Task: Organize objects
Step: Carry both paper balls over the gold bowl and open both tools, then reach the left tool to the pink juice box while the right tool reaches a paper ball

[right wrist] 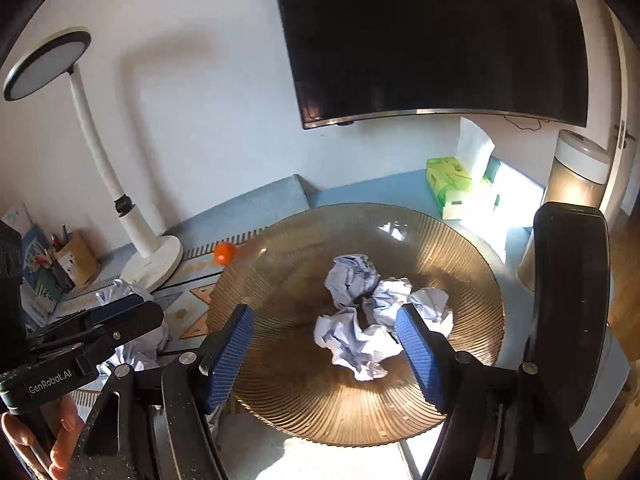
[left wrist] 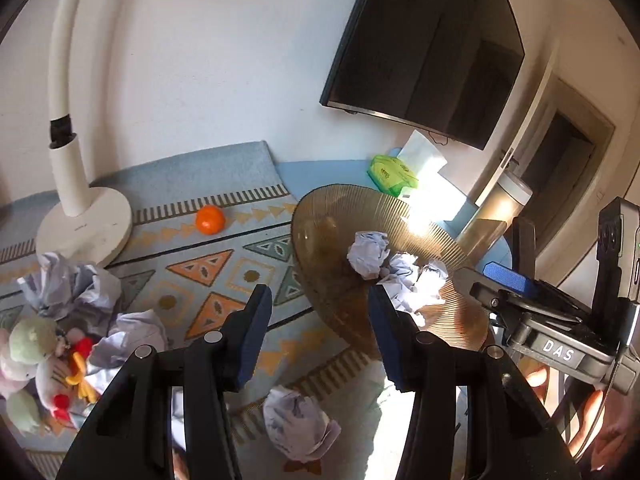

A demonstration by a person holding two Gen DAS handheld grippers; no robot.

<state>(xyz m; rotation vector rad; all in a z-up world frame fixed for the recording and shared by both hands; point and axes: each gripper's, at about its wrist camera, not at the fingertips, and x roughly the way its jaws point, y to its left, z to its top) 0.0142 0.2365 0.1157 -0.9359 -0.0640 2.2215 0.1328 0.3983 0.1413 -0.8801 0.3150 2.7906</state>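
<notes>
A ribbed amber glass plate (right wrist: 304, 396) holds several crumpled white paper balls (right wrist: 352, 280); it also shows in the left wrist view (left wrist: 340, 300). My right gripper (right wrist: 326, 354) is open over the plate, its jaws on either side of a paper ball (right wrist: 356, 344) without touching it. My left gripper (left wrist: 316, 324) is open and empty above the patterned mat, left of the plate. More crumpled paper balls (left wrist: 298, 428) lie on the mat, with an orange (left wrist: 210, 220) and plush toys (left wrist: 36, 364).
A white desk lamp (left wrist: 84, 232) stands at the left. A green tissue pack (left wrist: 394, 174), a white canister (right wrist: 576, 172) and a dark TV (right wrist: 432, 40) are at the back. A pencil holder (right wrist: 76, 258) sits far left. A black chair back (right wrist: 572, 300) is at the right.
</notes>
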